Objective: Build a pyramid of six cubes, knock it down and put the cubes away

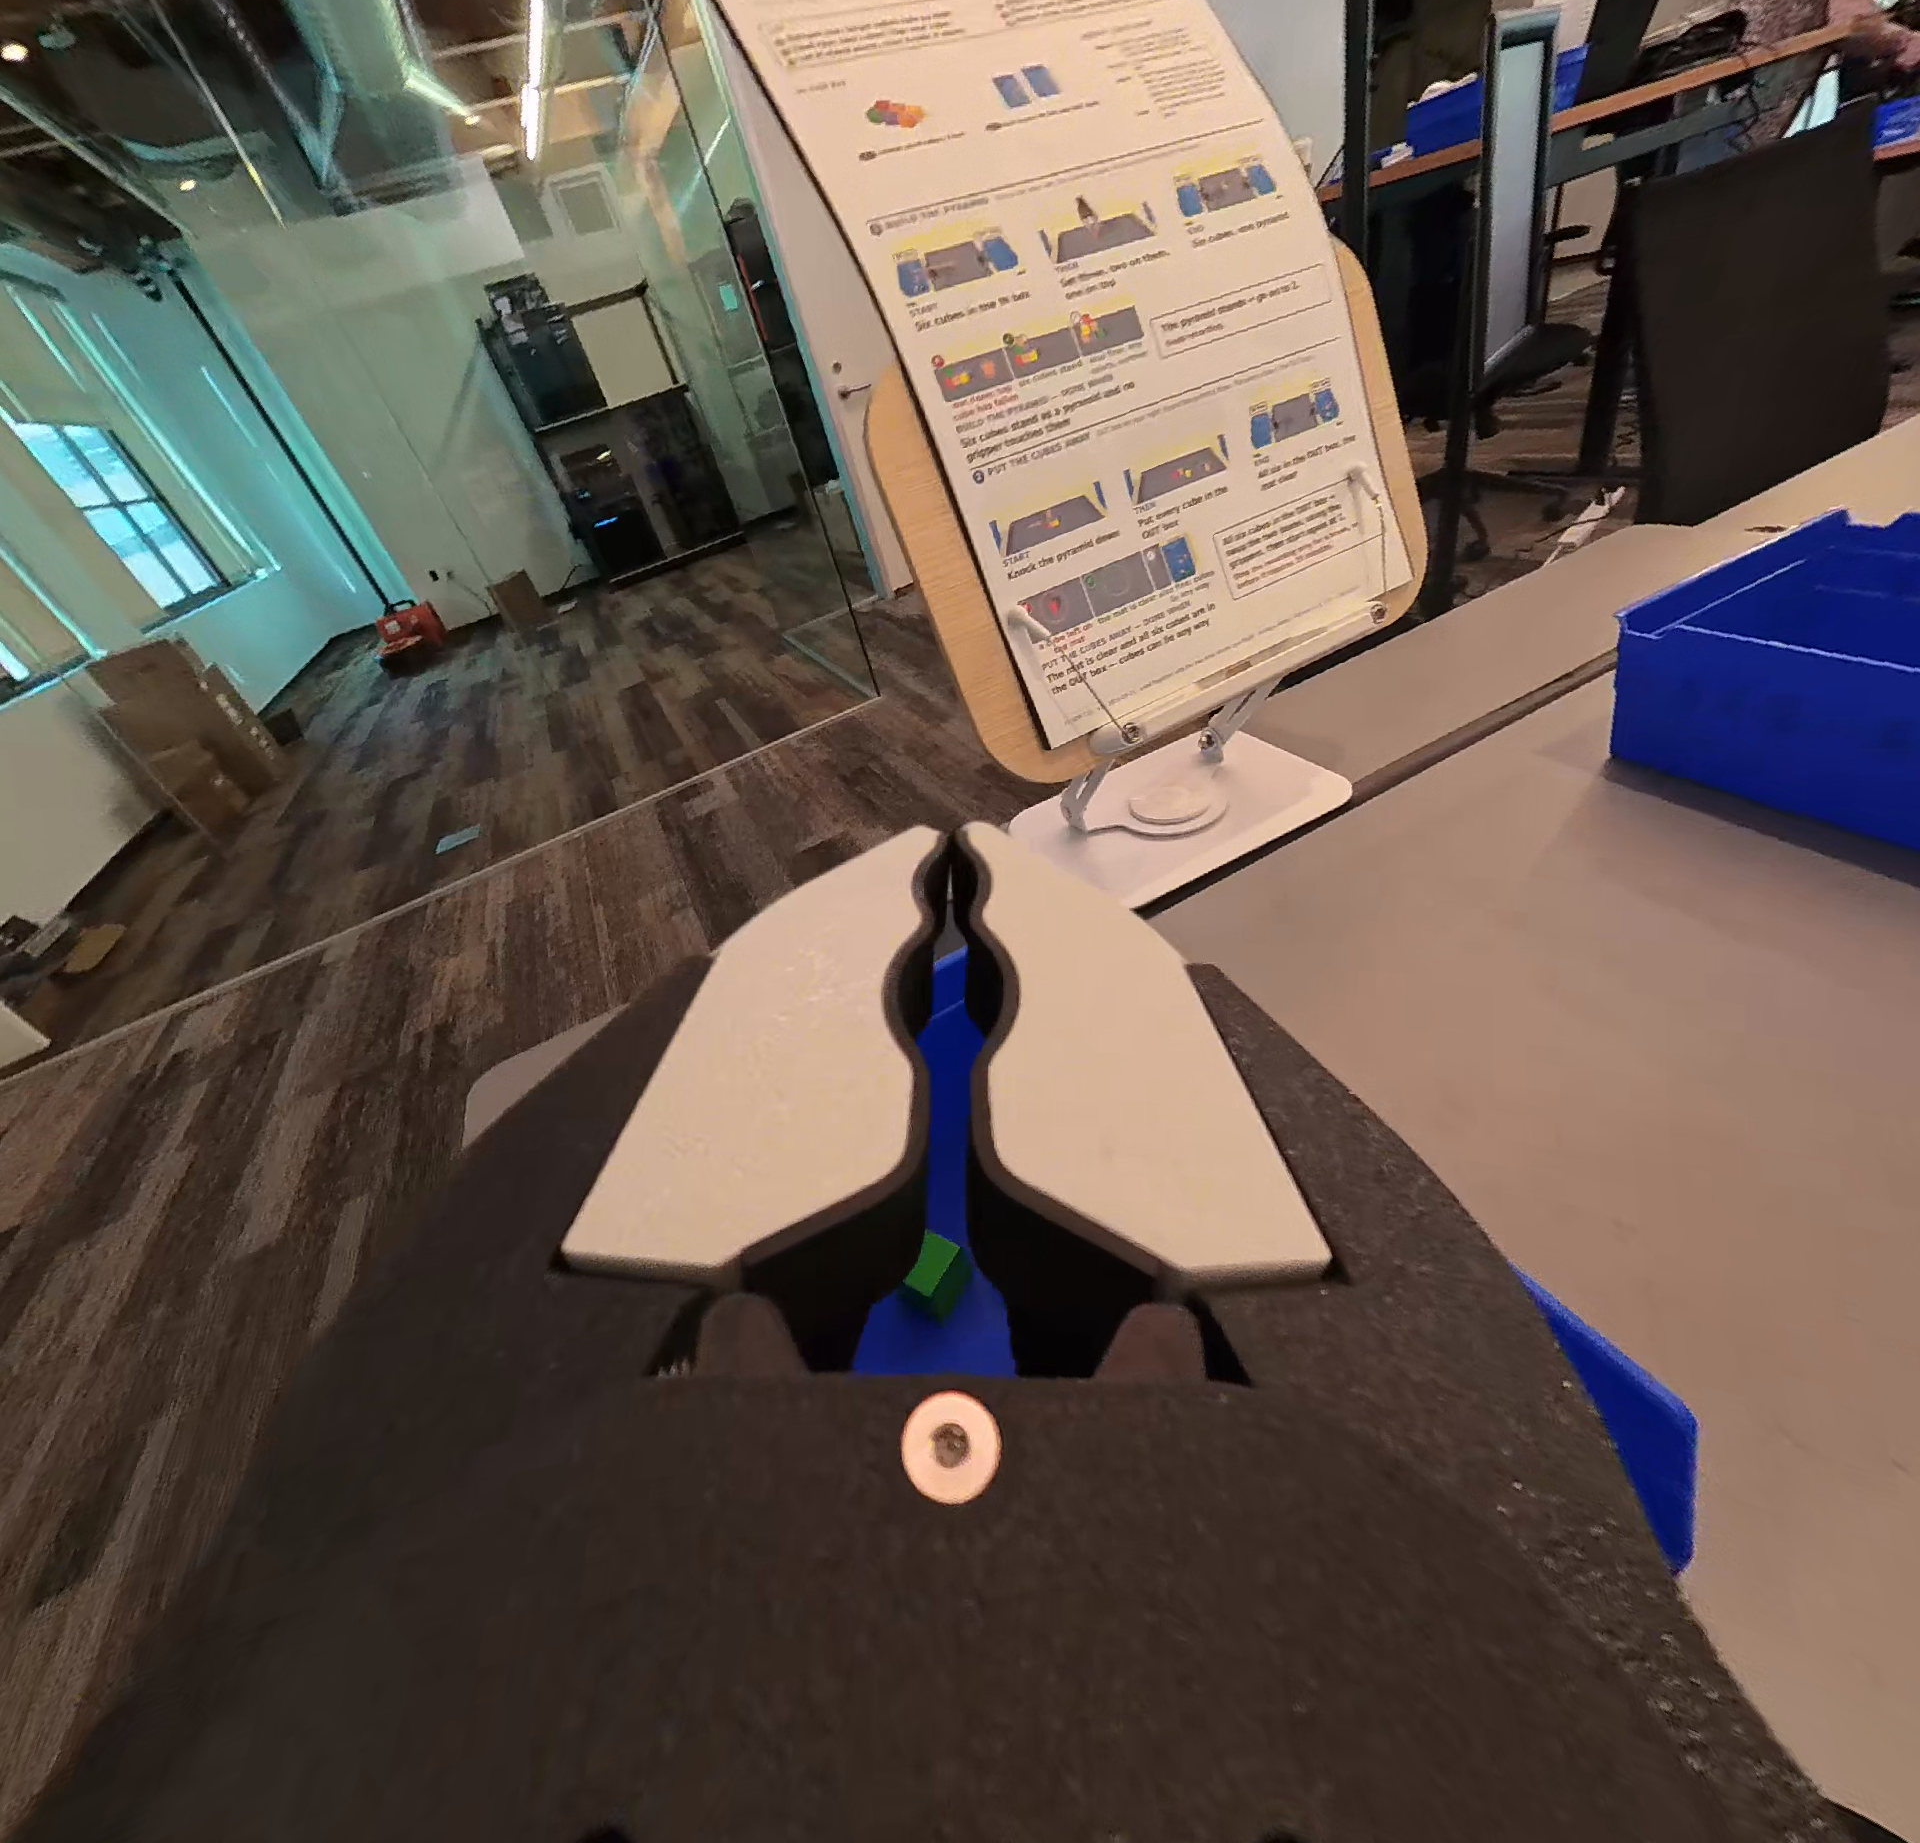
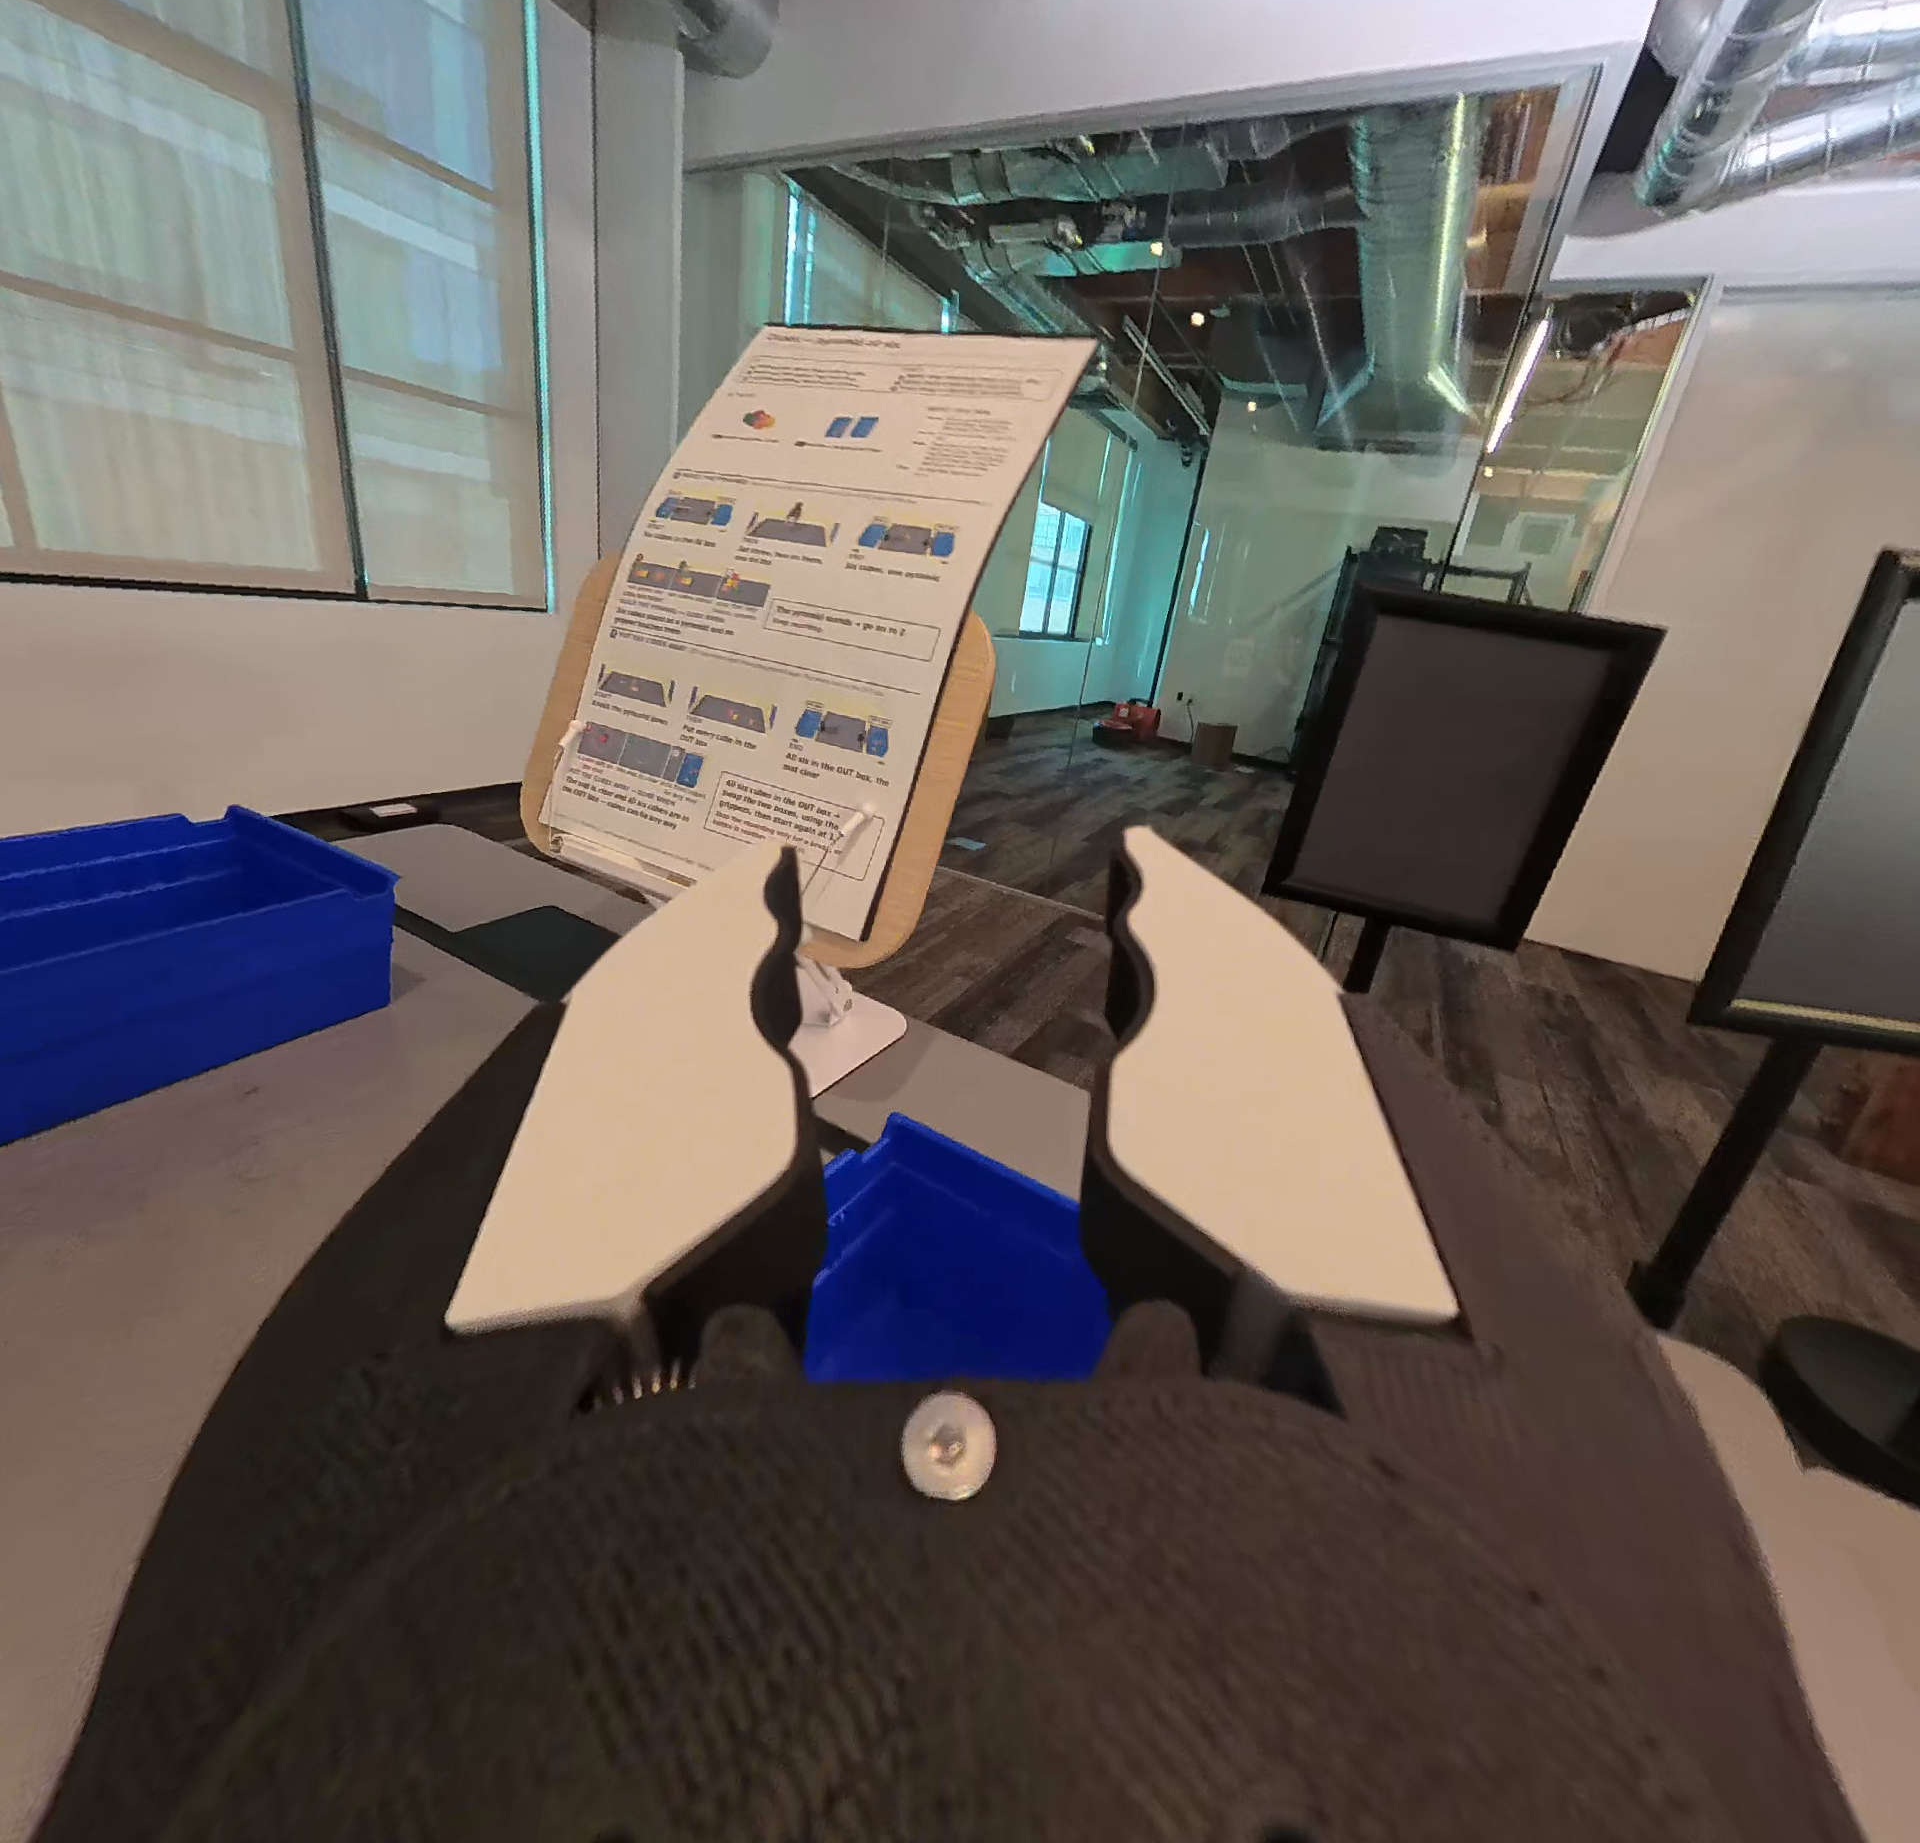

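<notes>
My left gripper (image 1: 951,843) is shut, with its fingertips touching, and it hovers above a blue box (image 1: 1621,1430) near the table's left edge. Through the slit between the fingers I see a green cube (image 1: 935,1284) lying inside that box. A second blue box (image 1: 1787,671) stands farther right on the grey table (image 1: 1455,1066). My right gripper (image 2: 951,858) is open with nothing between its fingers. It is above a blue box (image 2: 935,1263). The other blue box (image 2: 177,941) stands to its left. I cannot see into either of these boxes.
An instruction sheet on a wooden stand (image 1: 1122,391) stands at the table's far edge and also shows in the right wrist view (image 2: 790,650). Black framed boards on poles (image 2: 1455,775) stand right of the table. Carpeted floor and glass walls lie beyond. My hands' fingertips stand some 60 centimetres from each other.
</notes>
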A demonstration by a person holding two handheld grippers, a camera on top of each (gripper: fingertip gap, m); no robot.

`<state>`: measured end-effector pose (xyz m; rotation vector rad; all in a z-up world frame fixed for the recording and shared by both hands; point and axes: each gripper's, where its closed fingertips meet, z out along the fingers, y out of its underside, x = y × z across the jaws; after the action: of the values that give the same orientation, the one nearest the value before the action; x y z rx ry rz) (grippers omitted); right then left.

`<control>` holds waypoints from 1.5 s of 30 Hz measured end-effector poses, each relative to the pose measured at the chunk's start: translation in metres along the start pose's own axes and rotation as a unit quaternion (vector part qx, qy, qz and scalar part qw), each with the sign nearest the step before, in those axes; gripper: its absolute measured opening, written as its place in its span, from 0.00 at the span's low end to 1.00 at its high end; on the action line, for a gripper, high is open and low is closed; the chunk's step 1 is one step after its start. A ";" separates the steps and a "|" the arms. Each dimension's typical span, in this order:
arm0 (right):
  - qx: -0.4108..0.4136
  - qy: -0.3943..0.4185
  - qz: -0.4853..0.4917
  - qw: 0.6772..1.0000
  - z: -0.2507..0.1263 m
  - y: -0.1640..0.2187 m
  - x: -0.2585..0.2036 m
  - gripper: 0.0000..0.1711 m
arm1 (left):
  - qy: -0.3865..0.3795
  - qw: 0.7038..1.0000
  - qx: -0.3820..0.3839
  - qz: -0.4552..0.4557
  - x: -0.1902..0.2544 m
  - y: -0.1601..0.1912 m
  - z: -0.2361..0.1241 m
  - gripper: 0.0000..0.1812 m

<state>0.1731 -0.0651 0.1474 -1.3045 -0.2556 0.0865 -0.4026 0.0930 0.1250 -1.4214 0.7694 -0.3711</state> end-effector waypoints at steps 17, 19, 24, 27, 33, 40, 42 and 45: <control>0.015 -0.121 0.047 0.991 -0.003 0.001 -0.031 0.00 | 0.071 0.966 -0.213 0.130 0.033 0.080 0.021 0.00; -0.005 -0.133 0.046 0.990 -0.004 0.006 -0.034 0.00 | 0.110 0.954 -0.249 0.123 0.047 0.099 0.030 0.00; -0.025 -0.136 0.038 0.990 -0.004 0.013 -0.036 0.00 | 0.193 0.921 -0.328 0.088 0.080 0.143 0.051 0.07; -0.041 -0.146 0.041 0.988 -0.002 0.019 -0.038 0.00 | 0.206 0.889 -0.397 0.099 0.086 0.173 0.051 0.13; -0.071 -0.157 0.040 0.984 0.005 0.033 -0.043 0.00 | 0.261 0.826 -0.492 0.082 0.105 0.213 0.038 0.21; -0.099 -0.178 0.027 0.979 0.009 0.044 -0.053 0.01 | 0.241 0.805 -0.534 0.094 0.100 0.233 0.040 0.23; -0.102 -0.181 0.029 0.978 0.009 0.045 -0.054 0.01 | 0.249 0.799 -0.540 0.091 0.102 0.236 0.038 0.23; -0.108 -0.178 0.030 0.978 0.008 0.048 -0.051 0.01 | 0.249 0.797 -0.542 0.094 0.102 0.238 0.038 0.23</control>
<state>0.1254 -0.0555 0.0965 -1.5102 -0.5433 0.3541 -0.3546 0.0896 -0.1321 -2.3200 1.7193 -0.1157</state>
